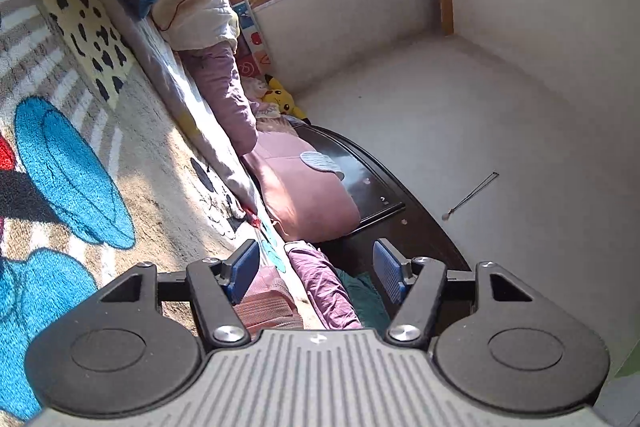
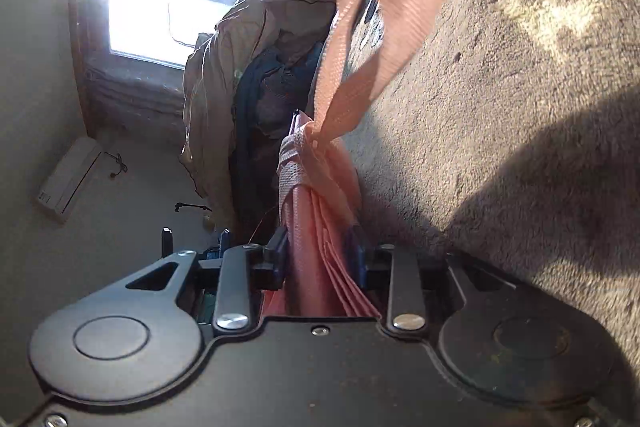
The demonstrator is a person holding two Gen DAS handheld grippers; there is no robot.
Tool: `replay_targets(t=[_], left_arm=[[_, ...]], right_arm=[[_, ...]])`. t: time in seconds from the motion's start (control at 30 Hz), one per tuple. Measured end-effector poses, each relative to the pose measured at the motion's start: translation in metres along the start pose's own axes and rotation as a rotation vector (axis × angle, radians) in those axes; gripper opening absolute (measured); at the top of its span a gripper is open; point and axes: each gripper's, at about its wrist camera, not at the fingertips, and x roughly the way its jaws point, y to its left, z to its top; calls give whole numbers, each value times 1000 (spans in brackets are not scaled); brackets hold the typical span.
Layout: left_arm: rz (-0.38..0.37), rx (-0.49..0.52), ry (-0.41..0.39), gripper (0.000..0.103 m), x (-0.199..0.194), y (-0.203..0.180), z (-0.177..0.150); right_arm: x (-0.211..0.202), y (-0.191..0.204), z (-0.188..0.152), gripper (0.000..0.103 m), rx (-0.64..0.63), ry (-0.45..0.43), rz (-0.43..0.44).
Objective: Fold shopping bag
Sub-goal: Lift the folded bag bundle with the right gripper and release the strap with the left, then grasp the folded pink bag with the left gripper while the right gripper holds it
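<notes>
item: shopping bag (image 2: 320, 251), pink woven fabric, gathered into several flat layers. location: upright between the jaws of the right tool (image 2: 320, 259), just beside the fuzzy rug (image 2: 500, 147); its webbing handle (image 2: 384, 7) loops out ahead of the tool. in the left wrist view a pink ribbed patch (image 1: 266, 307) shows low between the fingers, probably the same bag, though this cannot be confirmed.

right tool: clenched on the bag's bunched layers, pads pressing either side.

left tool (image 1: 316, 275): released, blue pads (image 1: 246, 267) well apart, nothing gripped; it faces clutter along the rug's edge: purple cloth (image 1: 320, 291), a pink cushion (image 1: 308, 195), a dark board (image 1: 360, 179) and a yellow plush toy (image 1: 280, 97).

handling, as judged: light, limp, no stiffness of its own; layers likely to slide apart and sag wherever unsupported. thin weave should crease easily but may spring open unless pressed flat. handle floppy, apt to trail or snag.

where to take hold: the free edge or corner opposite the right tool's grip, pinching all layers together; tuck the handle in before the next fold.
</notes>
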Motion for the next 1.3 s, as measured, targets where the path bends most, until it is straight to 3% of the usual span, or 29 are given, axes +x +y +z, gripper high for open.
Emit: replay_targets(t=[0.07, 0.13, 0.23, 0.3, 0.4, 0.5, 0.63, 0.83, 1.0, 1.07, 1.23, 1.3], left_arm=[[15, 115, 124, 62, 14, -12, -8], [28, 196, 219, 43, 25, -19, -20], [52, 358, 319, 40, 37, -33, -38], [61, 453, 338, 40, 41, -44, -42], [81, 513, 314, 41, 40, -52, -48], [77, 559, 341, 64, 43, -61, -54], [88, 689, 391, 67, 47, -75, -68], [111, 804, 420, 68, 51, -92, -81], [128, 986, 518, 69, 61, -104, -100], [117, 1006, 575, 69, 60, -105, -99], [101, 896, 460, 69, 33, -102, -55], [105, 871, 460, 69, 31, -100, -49]], right_arm=[[-2, 1, -1, 33, 16, -6, 4], [-3, 1, -3, 35, 35, -11, 11], [-2, -2, 1, 39, 81, -25, 43], [-3, -6, 1, 42, 126, -45, 63], [-3, -10, 2, 45, 138, -50, 68], [-3, -9, 2, 46, 124, -44, 53], [-2, -6, 7, 57, 118, -25, 44], [6, 8, 19, 59, 11, 71, -39], [13, 31, 27, 59, -173, 139, -212], [16, 35, 24, 52, -219, 146, -249], [0, 21, 22, 39, -183, 125, -242], [-10, 10, 20, 36, -117, 109, -197]])
